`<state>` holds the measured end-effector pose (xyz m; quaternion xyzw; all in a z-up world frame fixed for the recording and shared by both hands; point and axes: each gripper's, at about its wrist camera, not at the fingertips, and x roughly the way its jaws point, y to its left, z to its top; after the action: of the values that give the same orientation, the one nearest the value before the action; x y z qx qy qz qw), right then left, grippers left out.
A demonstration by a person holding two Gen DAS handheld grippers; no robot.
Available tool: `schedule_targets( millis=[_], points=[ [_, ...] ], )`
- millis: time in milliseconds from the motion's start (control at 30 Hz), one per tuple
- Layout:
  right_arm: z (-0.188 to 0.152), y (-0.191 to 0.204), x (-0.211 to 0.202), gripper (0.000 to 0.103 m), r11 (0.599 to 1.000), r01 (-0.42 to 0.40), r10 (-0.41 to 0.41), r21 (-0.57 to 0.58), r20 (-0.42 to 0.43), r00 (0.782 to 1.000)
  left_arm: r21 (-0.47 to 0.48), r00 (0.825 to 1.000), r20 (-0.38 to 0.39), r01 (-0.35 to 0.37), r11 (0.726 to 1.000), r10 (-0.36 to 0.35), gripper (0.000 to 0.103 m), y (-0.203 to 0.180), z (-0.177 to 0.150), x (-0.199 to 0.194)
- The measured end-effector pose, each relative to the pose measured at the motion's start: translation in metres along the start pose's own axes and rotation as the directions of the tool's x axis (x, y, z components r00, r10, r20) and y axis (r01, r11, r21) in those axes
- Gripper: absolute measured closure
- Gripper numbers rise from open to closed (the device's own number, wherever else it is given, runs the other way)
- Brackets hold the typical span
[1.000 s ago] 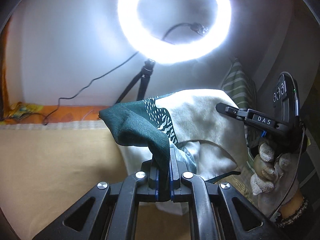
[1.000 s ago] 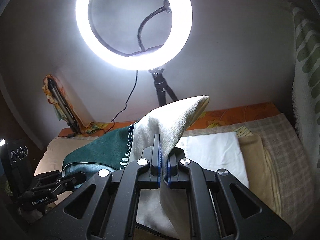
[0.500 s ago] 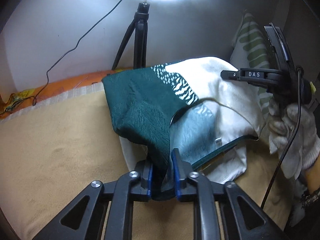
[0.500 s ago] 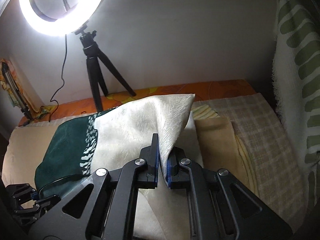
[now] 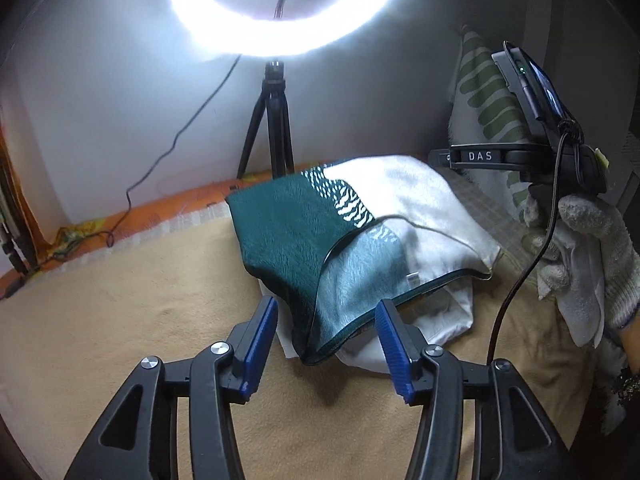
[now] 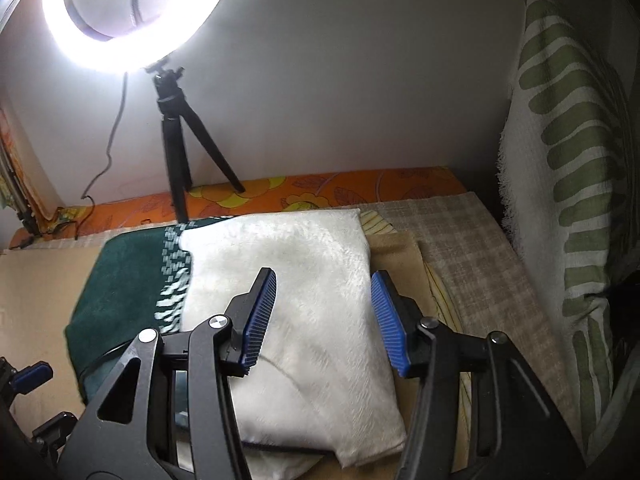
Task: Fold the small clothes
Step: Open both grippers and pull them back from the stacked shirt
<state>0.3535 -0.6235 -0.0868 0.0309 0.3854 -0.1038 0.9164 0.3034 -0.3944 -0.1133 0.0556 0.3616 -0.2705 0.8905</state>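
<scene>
1. While the left gripper (image 5: 326, 334) hangs over the tan blanket (image 5: 120, 340), its jaws, just opened, stand wide; the cloth's (image 5: 304, 232) near corner lies between them, unpinched.
2. Right view: right gripper (image 6: 322, 316) jaws, just opened, stand wide above the cloth's (image 6: 288, 280) white half, which lies flat.

Green-and-cream garment (image 5: 352, 232) lies folded on the tan blanket (image 5: 120, 320).

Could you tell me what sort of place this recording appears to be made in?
Probably a room at home, set up for filming: the garment lies on a bed or mattress under a tan blanket, a ring light stands by the wall, and a towel hangs alongside.
</scene>
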Motion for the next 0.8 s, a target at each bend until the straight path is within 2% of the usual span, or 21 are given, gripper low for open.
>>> schedule_targets(
  millis=[467,800],
  points=[
    [-0.006,0.045,-0.109,0.050,0.999,-0.024,0.027,-0.024,0.108,0.994,0.009,0.992,0.126,-0.008,1.000,0.007,0.044,-0.001,-0.008,-0.106],
    [-0.035,0.095,-0.175,0.050,0.999,-0.026,0.030,-0.030,0.153,0.988,0.007,0.984,0.180,-0.006,1.000,0.004,0.036,0.011,-0.033,-0.174]
  ],
)
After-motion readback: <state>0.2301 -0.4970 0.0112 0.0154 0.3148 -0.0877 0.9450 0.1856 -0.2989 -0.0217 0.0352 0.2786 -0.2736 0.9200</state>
